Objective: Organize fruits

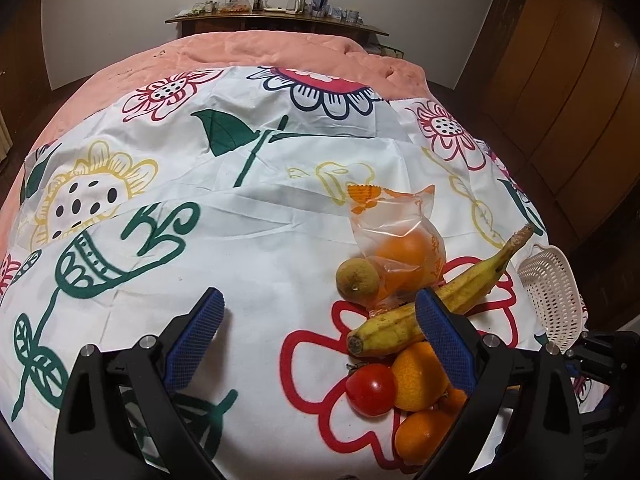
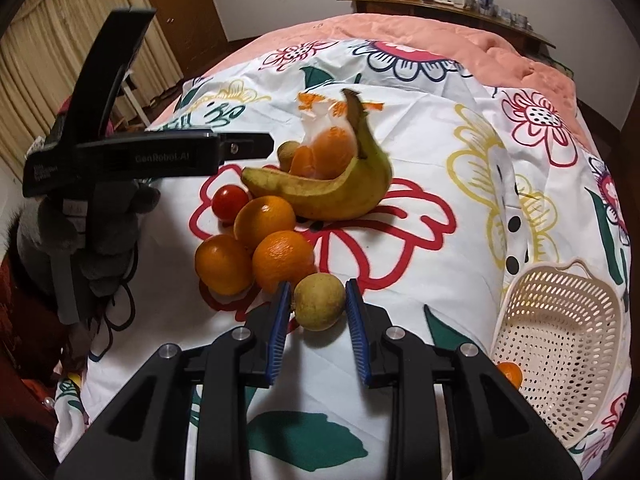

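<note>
A pile of fruit lies on the flowered sheet (image 2: 420,128): a banana (image 2: 320,188), three oranges (image 2: 284,260), a tomato (image 2: 229,200), a bagged orange (image 2: 324,148) and two brownish-green round fruits. My right gripper (image 2: 316,300) is open with its jaws either side of the near brownish-green fruit (image 2: 319,301), not clearly pressing it. My left gripper (image 1: 320,316) is open and empty above the sheet, left of the pile; its right finger overlaps the banana (image 1: 440,300). The tomato (image 1: 370,390), the oranges (image 1: 420,376) and the other brownish fruit (image 1: 357,280) show there too.
A cream perforated basket (image 2: 560,344) lies at the right edge of the bed, with a small orange (image 2: 510,374) beside it. It also shows in the left wrist view (image 1: 554,296). A pink quilt (image 1: 260,50) covers the far bed. A cluttered shelf (image 1: 276,20) stands behind.
</note>
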A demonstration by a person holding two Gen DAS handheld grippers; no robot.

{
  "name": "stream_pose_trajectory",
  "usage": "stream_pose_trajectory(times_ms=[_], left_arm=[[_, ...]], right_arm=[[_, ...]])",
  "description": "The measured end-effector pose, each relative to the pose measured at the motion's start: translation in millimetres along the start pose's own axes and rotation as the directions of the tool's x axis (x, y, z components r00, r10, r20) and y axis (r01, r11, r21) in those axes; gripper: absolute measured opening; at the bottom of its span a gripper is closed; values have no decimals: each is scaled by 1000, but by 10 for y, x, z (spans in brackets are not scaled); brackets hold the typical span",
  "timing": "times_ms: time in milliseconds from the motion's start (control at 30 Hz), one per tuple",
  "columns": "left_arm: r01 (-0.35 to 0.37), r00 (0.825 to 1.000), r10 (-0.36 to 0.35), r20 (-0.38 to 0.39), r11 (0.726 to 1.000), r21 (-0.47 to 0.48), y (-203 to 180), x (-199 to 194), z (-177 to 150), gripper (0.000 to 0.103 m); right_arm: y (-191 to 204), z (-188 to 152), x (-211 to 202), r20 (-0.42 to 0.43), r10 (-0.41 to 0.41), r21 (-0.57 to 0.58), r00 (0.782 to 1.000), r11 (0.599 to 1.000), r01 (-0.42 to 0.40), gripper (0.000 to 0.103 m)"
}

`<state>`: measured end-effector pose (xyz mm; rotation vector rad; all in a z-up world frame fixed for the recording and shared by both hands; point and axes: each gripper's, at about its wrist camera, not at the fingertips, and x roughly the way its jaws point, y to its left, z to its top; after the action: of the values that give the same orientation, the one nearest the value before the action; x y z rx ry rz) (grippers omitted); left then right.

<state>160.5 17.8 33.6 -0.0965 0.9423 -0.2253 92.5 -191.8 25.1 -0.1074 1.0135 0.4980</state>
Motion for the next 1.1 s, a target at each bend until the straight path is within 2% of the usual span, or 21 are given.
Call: stream_pose_trajectory(times_ms=[367,600,767,867,1100], left_arm=[[5,999,0,-52,995,96,-291,285,174,98],[42,995,-26,-95,985,169,-464,518,322,98],[87,988,-61,-143,978,187,-518,681,356,85],[118,986,-91,-140,974,196,-546,671,354,74],[124,989,-108,-97,976,177,-515,586,362,68]], right_arm=[[-186,-41,-41,31,25,68,999,997,-27,28],[-272,-65,-66,47,41,99,998,994,-45,28],[-310,-81,-76,53,48,112,997,992,-54,28],[-312,-79,-77,55,52,117,997,991,-58,28],[-337,-82,-90,64,49,136,997,989,-58,28]])
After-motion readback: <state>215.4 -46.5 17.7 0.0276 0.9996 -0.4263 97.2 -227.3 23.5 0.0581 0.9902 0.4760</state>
